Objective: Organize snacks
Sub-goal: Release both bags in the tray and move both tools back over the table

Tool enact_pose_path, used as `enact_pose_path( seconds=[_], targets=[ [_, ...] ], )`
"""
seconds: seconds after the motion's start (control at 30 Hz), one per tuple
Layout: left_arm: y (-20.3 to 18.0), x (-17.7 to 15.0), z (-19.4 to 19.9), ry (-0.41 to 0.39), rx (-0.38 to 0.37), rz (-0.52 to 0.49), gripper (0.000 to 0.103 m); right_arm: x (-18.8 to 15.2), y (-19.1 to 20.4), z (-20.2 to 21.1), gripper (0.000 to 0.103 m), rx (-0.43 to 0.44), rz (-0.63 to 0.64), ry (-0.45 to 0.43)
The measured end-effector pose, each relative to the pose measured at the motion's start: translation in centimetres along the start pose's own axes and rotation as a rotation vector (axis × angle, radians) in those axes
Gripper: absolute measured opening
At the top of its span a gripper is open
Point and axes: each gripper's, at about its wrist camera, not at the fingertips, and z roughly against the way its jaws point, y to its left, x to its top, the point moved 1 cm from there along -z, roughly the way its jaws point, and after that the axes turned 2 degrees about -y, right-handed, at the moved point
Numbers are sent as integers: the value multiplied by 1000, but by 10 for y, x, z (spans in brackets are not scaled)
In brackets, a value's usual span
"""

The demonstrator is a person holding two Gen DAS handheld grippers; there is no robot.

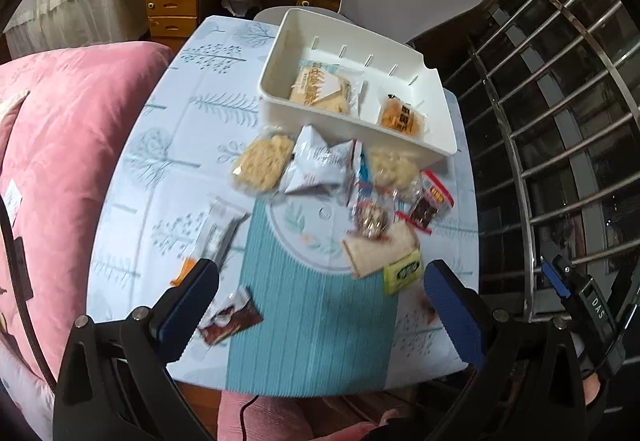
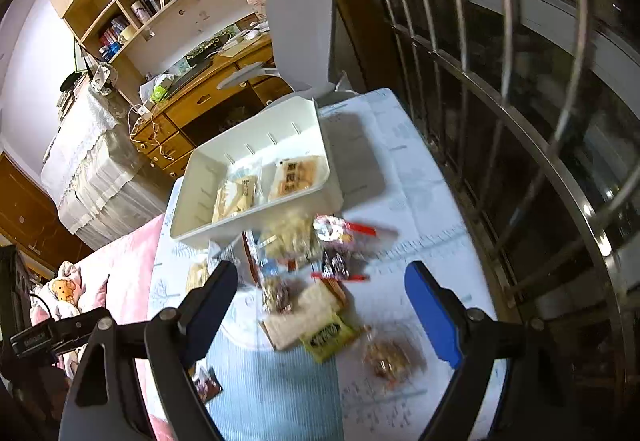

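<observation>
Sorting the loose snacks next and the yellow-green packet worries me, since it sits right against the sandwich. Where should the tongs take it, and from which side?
Grip the yellow-green packet across its short width at the end away from the sandwich. It lies flat on the mat, so come from above with the right tongs, which are open and nearest; one finger should probably slip in on the free, near edge.
</observation>
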Motion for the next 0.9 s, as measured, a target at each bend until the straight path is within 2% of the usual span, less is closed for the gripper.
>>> enact_pose_path(
  seconds=[0.17,0.4,0.7,0.9],
  targets=[
    [22,-32,10,10,16,7,102,-24,-15,7,86,-5,-43,27],
    [56,-66,3,77,58,15,102,-50,-26,-4,86,-39,-84,111],
    [88,-97,-36,220,101,62,102,-86,-39,-33,86,-103,-108,215],
    [95,-106,-75,318,116,80,102,-104,-42,-48,86,-146,-101,221]
  ],
)
